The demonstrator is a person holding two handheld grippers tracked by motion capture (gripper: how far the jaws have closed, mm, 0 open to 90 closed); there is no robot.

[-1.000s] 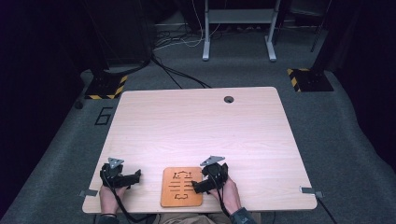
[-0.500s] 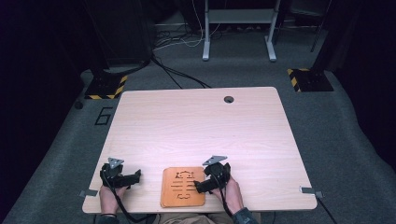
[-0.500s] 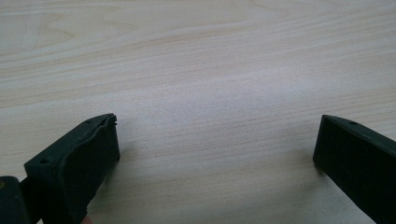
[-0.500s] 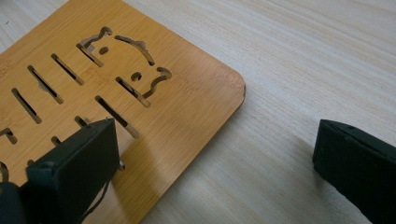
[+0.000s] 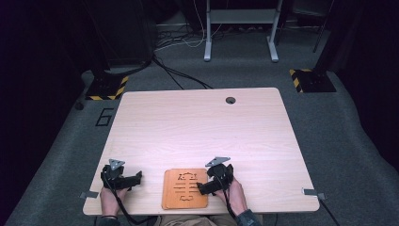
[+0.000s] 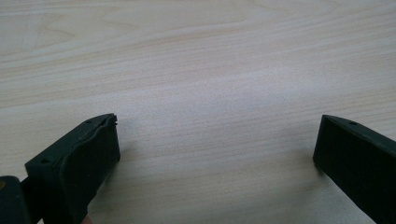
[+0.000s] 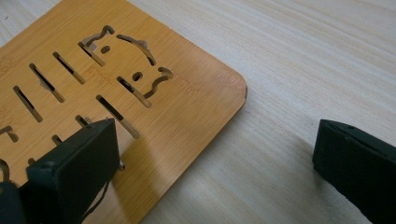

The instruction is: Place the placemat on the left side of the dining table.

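High view: one orange-brown wooden board [image 5: 185, 188], flat on the counter [image 5: 197, 127] at its near edge, midway between the two hands; rounded corners, with a cut-out pattern of parallel slots and a curved outline at the far end, too small here to read as a figure. Right gripper view: same board [image 7: 187, 100], near corner rounded and slightly chipped at the edge; slots and two small round holes legible, the rest of the cut-out running off the left margin. Right gripper [image 5: 212, 181] at the board's right edge, fingers parted wide and holding nothing; one finger [image 7: 77, 163] hangs over the board's surface and hides part of the slots, the other [image 7: 355, 163] over bare counter beside the board, cut off at the lower right corner. Whether the finger touches the board cannot be told. Right hand [image 5: 234, 195] behind the gripper, sleeve cut off by the bottom margin. Left gripper [image 5: 123, 178] well apart from the board to its left, fingers also spread and empty, over plain wood grain in the left gripper view. Left hand [image 5: 111, 197] partly cropped below. Counter carries a round cable hole [image 5: 230, 100] near the far edge. Surrounding floor dark; cables and a metal frame beyond are hard to make out.
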